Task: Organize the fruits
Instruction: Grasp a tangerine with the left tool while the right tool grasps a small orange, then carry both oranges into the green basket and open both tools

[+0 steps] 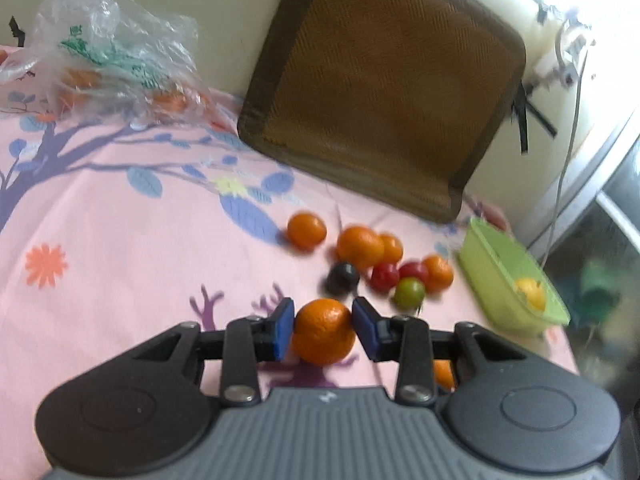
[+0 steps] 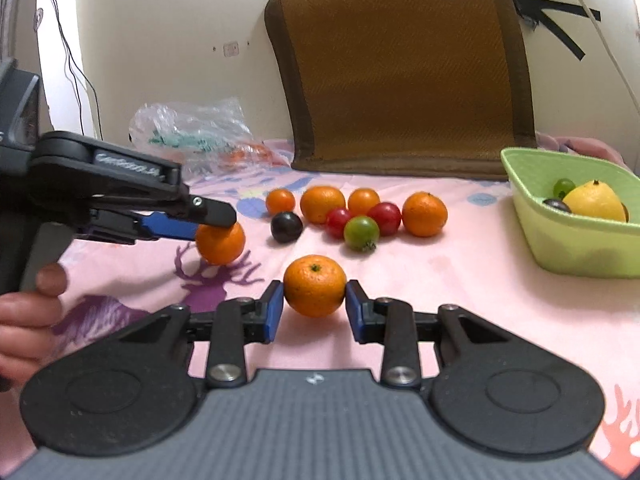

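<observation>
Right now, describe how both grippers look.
Both match: black linkage arms with silver pivot screws, blue pads on the fingers, a ribbed grey body. Left gripper shows pale lettering on its side in the right view; a bare hand holds it. Right gripper looks identical.

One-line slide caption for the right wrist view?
Right tool grips an orange on the pink cloth; left tool holds another; green basket waits right.

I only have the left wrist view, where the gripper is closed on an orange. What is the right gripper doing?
Observer: The right gripper has its pads against both sides of a second orange, low over the pink cloth.
Operator: Does the green tub hold only that yellow fruit?
Observer: No. A small green fruit and a dark fruit lie beside it.
</observation>
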`<state>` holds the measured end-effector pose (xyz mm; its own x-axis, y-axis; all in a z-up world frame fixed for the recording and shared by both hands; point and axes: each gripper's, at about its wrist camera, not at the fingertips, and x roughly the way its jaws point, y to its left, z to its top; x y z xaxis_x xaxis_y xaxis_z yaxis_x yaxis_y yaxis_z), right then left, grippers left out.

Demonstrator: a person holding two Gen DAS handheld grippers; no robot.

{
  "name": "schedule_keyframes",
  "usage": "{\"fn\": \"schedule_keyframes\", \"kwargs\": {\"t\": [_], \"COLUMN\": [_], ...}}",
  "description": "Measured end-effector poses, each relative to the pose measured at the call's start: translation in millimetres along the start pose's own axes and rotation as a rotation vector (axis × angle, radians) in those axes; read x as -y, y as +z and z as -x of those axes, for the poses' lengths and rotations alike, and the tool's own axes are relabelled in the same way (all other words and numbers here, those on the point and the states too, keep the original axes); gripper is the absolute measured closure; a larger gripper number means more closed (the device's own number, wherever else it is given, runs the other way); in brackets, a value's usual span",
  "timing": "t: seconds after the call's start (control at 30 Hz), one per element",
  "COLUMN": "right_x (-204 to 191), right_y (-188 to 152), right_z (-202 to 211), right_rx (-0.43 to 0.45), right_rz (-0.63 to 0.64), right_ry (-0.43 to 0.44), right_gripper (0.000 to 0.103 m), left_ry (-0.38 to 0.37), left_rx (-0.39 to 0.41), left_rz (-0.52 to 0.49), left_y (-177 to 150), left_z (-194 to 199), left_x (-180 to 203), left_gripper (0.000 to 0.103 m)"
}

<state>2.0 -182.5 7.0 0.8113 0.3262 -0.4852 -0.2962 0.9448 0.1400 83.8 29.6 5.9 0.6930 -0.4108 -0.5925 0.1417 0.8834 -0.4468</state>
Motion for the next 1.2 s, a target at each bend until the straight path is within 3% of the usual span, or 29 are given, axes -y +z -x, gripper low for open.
{"fn": "schedule_keyframes", "kwargs": {"t": [0.07, 0.1, 0.17, 0.33, 0.47, 0.87, 1.2], "right_x": [0, 0, 1, 5, 4, 5, 11], "right_y": [0, 0, -1, 0, 1, 1, 1], "right_z": [-3, -4, -4, -8, -9, -8, -2], "right_rx": [-0.014, -0.011, -0.015, -0.037, -0.04, -0.035, -0.031], "right_rz": [-0.003, -0.001, -0.003, -0.04, -0.04, -0.04, -0.078], "right_ry": [0.001, 0.002, 0.005, 0.021, 0.021, 0.022, 0.031], "right_gripper": [0.065, 0.065, 0.063, 0.062, 0.062, 0.066, 0.066], "left_ry": [0.016, 0.034, 0.056, 0.072, 0.11, 0.114, 0.052], "left_rx": [0.018, 0.016, 0.022, 0.012, 0.026, 0.022, 0.007], "left_rz": [-0.033, -0.047, -0.062, -0.108, -0.156, -0.168, -0.205], "left_y": [-5, -6, -8, -16, -19, -21, -24], "left_z": [2, 1, 1, -6, -9, -6, 3], "left_x": [4, 7, 9, 15, 20, 23, 49], "left_gripper": [0.064, 0.049, 0.041, 0.049, 0.066, 0.067, 0.067]}}
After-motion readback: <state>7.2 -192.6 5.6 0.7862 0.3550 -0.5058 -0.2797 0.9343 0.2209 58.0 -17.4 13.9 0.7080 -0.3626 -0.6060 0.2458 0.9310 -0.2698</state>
